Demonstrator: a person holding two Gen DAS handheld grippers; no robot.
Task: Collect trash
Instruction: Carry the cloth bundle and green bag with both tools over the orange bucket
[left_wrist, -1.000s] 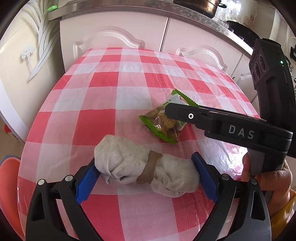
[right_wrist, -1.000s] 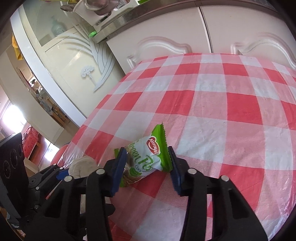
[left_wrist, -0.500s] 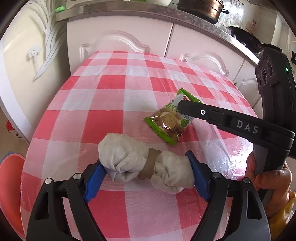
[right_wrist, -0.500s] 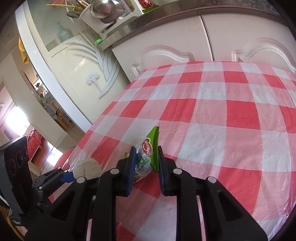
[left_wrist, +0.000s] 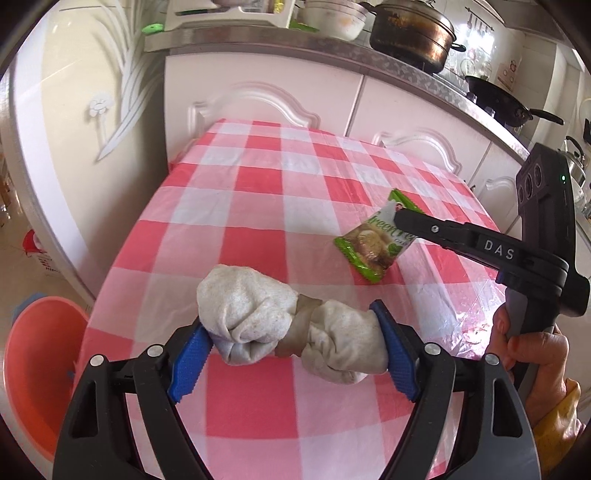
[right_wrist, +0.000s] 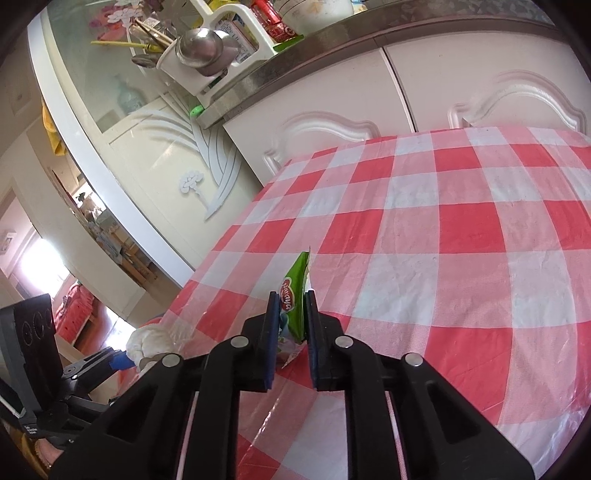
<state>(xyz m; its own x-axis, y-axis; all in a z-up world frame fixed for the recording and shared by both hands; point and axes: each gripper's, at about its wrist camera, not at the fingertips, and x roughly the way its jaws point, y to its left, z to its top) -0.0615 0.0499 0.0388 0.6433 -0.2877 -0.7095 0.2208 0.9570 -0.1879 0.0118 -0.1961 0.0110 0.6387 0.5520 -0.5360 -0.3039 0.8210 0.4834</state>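
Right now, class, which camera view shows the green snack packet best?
The left wrist view: the green snack packet shows its printed face side-on above the checked tablecloth, one end pinched by the right gripper. The right wrist view shows it edge-on, squeezed between the pads.

In the left wrist view the right claw (left_wrist: 400, 218) covered part of the printed name on the green snack wrapper (left_wrist: 373, 243), so the wording could not be read whole. The orange bucket (left_wrist: 35, 373) was cut off by the picture's left edge. In the right wrist view the wrapper's (right_wrist: 293, 306) lower half sat hidden between the pads, and the white cloth bundle (right_wrist: 149, 341) showed only partly behind the claw's frame.
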